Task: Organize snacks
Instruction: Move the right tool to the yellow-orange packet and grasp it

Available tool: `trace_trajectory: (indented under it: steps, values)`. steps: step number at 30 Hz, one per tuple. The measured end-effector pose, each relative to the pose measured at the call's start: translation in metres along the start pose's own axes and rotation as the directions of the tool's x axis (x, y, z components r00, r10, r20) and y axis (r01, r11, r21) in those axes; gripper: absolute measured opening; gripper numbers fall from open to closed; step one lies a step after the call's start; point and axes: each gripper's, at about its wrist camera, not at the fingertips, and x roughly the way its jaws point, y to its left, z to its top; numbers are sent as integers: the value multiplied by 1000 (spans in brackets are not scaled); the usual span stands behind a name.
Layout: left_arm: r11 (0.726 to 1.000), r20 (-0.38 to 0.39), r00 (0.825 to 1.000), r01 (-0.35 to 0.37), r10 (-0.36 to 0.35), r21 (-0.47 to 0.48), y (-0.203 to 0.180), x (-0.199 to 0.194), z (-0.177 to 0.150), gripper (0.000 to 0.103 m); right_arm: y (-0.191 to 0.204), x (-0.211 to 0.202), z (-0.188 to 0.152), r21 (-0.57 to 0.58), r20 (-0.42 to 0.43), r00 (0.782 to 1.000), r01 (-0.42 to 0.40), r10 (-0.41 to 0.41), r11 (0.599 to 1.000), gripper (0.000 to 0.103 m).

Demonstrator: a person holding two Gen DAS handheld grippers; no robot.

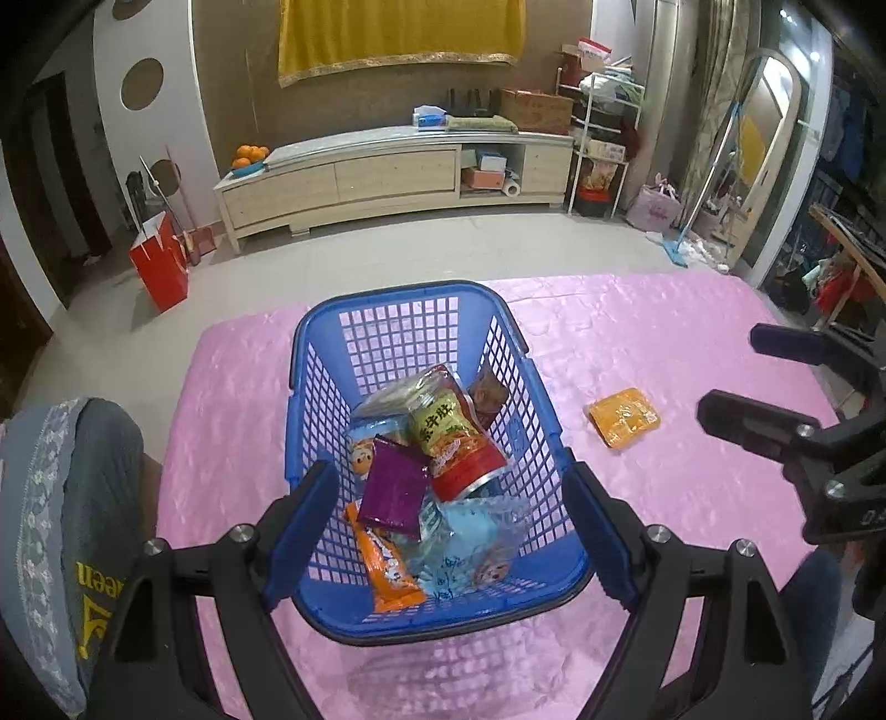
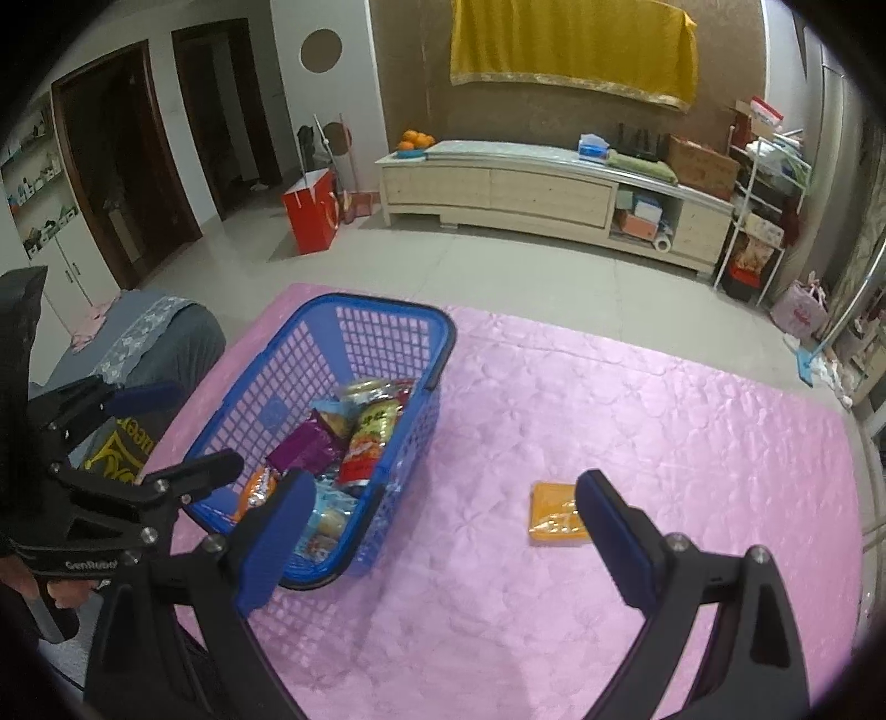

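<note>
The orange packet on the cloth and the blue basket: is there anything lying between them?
Nothing. Both wrist views show only bare pink tablecloth between the orange packet and the blue basket.

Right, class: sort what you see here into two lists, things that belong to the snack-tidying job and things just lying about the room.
Part of the job:
- blue basket
- purple packet in the basket
- red-and-green packet in the basket
- orange packet on the pink cloth
- left gripper, open
- right gripper, open

Just lying about:
- red bag
- oranges
- yellow cloth
</note>
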Motion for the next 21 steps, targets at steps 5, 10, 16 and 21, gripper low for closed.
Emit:
trace_trajectory:
  steps: [5,10,16,21]
  values:
    - [999,-5,999,-43,43,12,-5,7,12,81,-24,6,5,37,-18,1000,4,-3,999,97]
    - [1000,-28,999,-21,21,16,-8,19,20,81,-51,30,7,64,-75,997,26,-22,998,97]
    - [998,-81,995,-56,55,-11,-5,45,28,96,-79,67,4,126,-152,988,27,-8,992,97]
    - [996,-143,987,-75,68,-43,4,70,30,103,-94,97,-6,136,-205,979,40,-11,990,97]
